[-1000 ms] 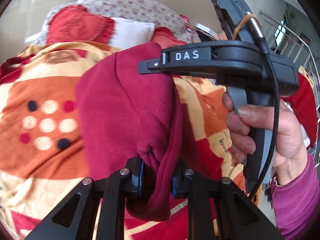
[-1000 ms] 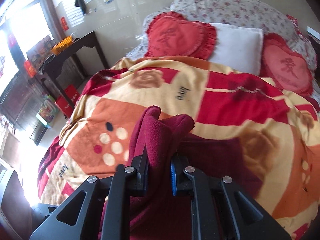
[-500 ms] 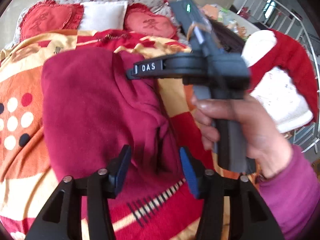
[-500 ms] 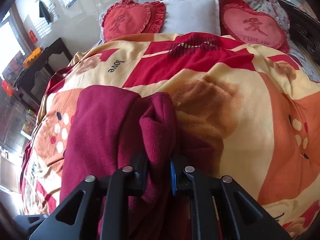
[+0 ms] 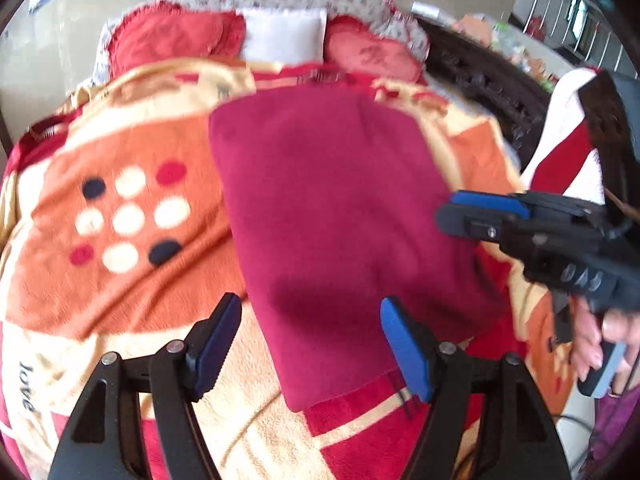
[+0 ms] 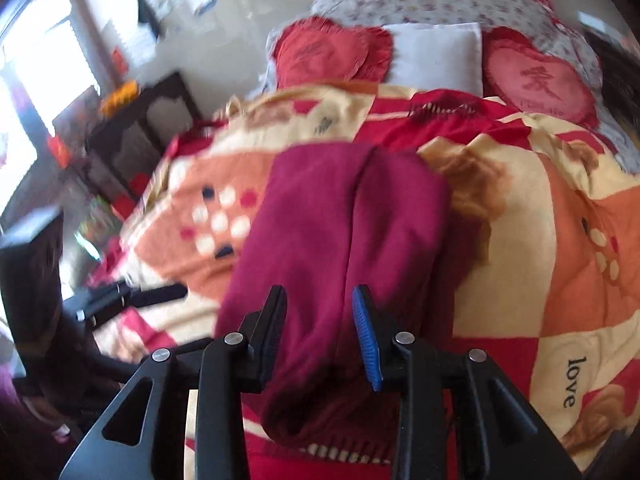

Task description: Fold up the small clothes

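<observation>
A dark red fleece garment (image 5: 336, 216) lies folded into a flat rectangle on the patterned blanket (image 5: 132, 280). My left gripper (image 5: 310, 344) is open and empty, just above the garment's near edge. My right gripper (image 6: 320, 332) is open with its jaws on either side of the garment's near end (image 6: 332, 248), not pinching it. The right gripper also shows in the left wrist view (image 5: 500, 216) at the garment's right edge. The left gripper shows in the right wrist view (image 6: 132, 296) at the far left.
Two red heart cushions (image 6: 332, 52) (image 6: 536, 80) and a white pillow (image 6: 436, 56) lie at the head of the bed. A dark side table (image 6: 136, 128) stands left of the bed. A red and white cloth (image 5: 568, 148) lies at the right.
Both grippers have let go of the garment and opened. The garment now lies flat and folded on the blanket. Both grippers have drawn back towards its near and right edges.
</observation>
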`<state>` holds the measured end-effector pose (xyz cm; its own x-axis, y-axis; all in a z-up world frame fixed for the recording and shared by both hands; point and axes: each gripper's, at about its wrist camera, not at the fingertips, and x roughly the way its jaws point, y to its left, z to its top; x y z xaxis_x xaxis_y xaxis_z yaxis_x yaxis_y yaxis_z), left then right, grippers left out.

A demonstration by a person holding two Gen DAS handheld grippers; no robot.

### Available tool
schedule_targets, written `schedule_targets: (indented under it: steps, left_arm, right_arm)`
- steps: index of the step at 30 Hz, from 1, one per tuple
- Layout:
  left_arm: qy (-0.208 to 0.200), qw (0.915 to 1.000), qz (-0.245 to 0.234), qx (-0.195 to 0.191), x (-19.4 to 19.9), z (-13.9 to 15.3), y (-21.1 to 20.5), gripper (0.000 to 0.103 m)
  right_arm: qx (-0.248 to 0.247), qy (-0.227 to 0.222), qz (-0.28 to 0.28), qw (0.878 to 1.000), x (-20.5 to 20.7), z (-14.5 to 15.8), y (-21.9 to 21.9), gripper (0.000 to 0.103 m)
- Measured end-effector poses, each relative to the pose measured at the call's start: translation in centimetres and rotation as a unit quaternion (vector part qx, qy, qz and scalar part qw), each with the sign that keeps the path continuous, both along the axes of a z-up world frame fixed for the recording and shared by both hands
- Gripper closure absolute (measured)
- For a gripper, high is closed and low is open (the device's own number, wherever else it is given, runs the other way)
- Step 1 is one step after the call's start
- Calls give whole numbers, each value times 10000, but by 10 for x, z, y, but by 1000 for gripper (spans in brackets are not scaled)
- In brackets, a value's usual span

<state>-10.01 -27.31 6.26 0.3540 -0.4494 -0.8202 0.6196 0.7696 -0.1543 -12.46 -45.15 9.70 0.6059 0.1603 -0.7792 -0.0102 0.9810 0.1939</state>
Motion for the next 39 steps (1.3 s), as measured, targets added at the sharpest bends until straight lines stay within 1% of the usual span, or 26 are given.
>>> schedule_targets:
  steps: [1, 2, 3, 4, 5, 6, 8, 10, 12, 14, 15, 16, 18, 19, 20, 21, 22, 24, 26, 28, 30, 31, 34, 36, 38, 39]
  left_arm:
    - [92, 9999, -22, 88, -2, -11, -2, 27]
    - [167, 9998, -35, 131, -4, -19, -4, 27]
    - [249, 9996, -54, 147, -5, -27, -6, 27]
    - [318, 9994, -65, 150, -8, -34, -7, 27]
    - [324, 9993, -58, 150, -9, -36, -6, 27]
    - [300, 9994, -48, 146, -11, -35, -6, 27]
    - [235, 9996, -48, 119, -11, -28, -3, 27]
    - [71, 10000, -4, 32, -8, -16, 1, 27]
    - [-109, 9999, 122, -43, -5, -6, 5, 27]
    - [-177, 9994, 262, -123, 3, -2, 6, 23]
    - [-170, 9993, 322, -127, 7, -2, 7, 23]
    - [-131, 9991, 399, -94, 12, -4, 5, 23]
    - [-46, 9988, 474, -64, 18, -8, 1, 23]
    - [-14, 9987, 500, -62, 20, -10, 1, 23]
    - [-11, 9987, 510, -48, 21, -12, 1, 23]
    - [-20, 9987, 510, -29, 22, -13, 0, 23]
    - [-32, 9988, 491, -28, 23, -14, -1, 23]
    - [-36, 9989, 458, -26, 23, -17, -6, 21]
    - [-30, 9991, 415, -46, 23, -19, -9, 19]
    - [-27, 9993, 375, -20, 22, -22, -13, 19]
    - [-60, 9994, 351, 27, 20, -23, -17, 19]
    - [-79, 9994, 343, 37, 19, -23, -18, 19]
    - [-85, 9993, 366, 54, 19, -24, -18, 19]
    - [-86, 9992, 384, 51, 19, -24, -18, 19]
    - [-70, 9992, 396, 48, 19, -24, -17, 19]
    - [-68, 9992, 403, 47, 19, -24, -17, 19]
  right_arm:
    - [-361, 121, -57, 9993, -2, -9, 4, 103]
    - [-793, 348, -266, 9959, -4, -25, 4, 103]
    - [-923, 526, -406, 9935, -7, -39, -1, 103]
    - [-844, 617, -481, 9934, -10, -48, -6, 103]
    - [-638, 676, -583, 9940, -14, -59, -15, 103]
    - [-456, 627, -665, 9948, -19, -63, -20, 102]
    - [-187, 545, -720, 9957, -23, -60, -27, 100]
    - [100, 520, -769, 9956, -27, -49, -35, 99]
    - [331, 217, -948, 9947, -29, -30, -42, 96]
    - [413, -244, -1268, 9908, -27, -12, -50, 86]
    - [408, -313, -1369, 9893, -22, -9, -51, 75]
    - [404, -311, -1463, 9879, -13, -9, -53, 71]
    - [495, -118, -1493, 9875, 11, -16, -55, 71]
    - [589, 6, -1456, 9876, 21, -22, -55, 74]
    - [690, 144, -1396, 9877, 32, -29, -56, 78]
    - [679, 200, -1352, 9883, 40, -32, -57, 94]
    - [530, 169, -1332, 9895, 44, -32, -55, 103]
    - [292, -20, -1253, 9917, 46, -27, -54, 103]
    - [73, -82, -1333, 9910, 44, -28, -56, 103]
    - [-149, -23, -1420, 9897, 45, -40, -60, 103]
    - [-116, 53, -1495, 9887, 44, -52, -66, 103]
    - [-26, 30, -1524, 9883, 43, -53, -68, 103]
    - [276, -25, -1606, 9866, 35, -41, -72, 103]
    - [346, -135, -1654, 9855, 27, -32, -70, 103]
    - [367, -254, -1628, 9857, 17, -21, -63, 93]
    - [415, -345, -1518, 9869, 10, -16, -58, 84]
